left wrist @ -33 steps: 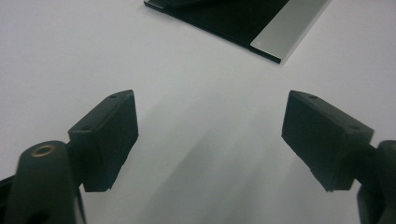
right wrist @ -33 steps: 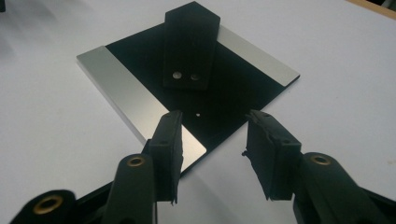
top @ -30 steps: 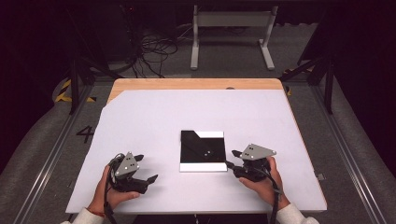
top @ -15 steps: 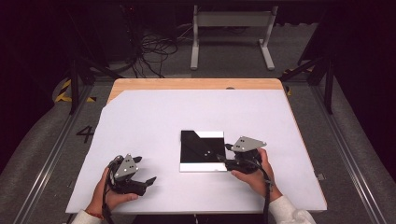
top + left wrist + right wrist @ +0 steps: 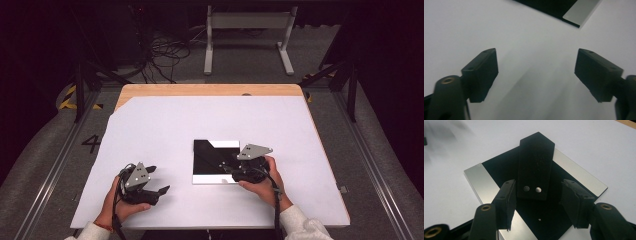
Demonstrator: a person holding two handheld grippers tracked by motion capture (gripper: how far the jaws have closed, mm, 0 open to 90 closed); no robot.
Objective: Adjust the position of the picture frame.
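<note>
Hovering: R gripper [image 5: 537, 205] open over black plate [image 5: 499, 168] | L gripper [image 5: 536, 75] open

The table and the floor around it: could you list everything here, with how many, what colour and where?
Table: one, wooden, under a white sheet.
Square plate: one, black with silver strips, right of centre.
Black bar: one, two silver rivets, lying on the plate.
Cables: a tangle, black, floor behind.
Frame: one, white, floor behind.
Left gripper: black, open, near left.
Right gripper: black, open, over the plate.
Hands: two, near edge.
</note>
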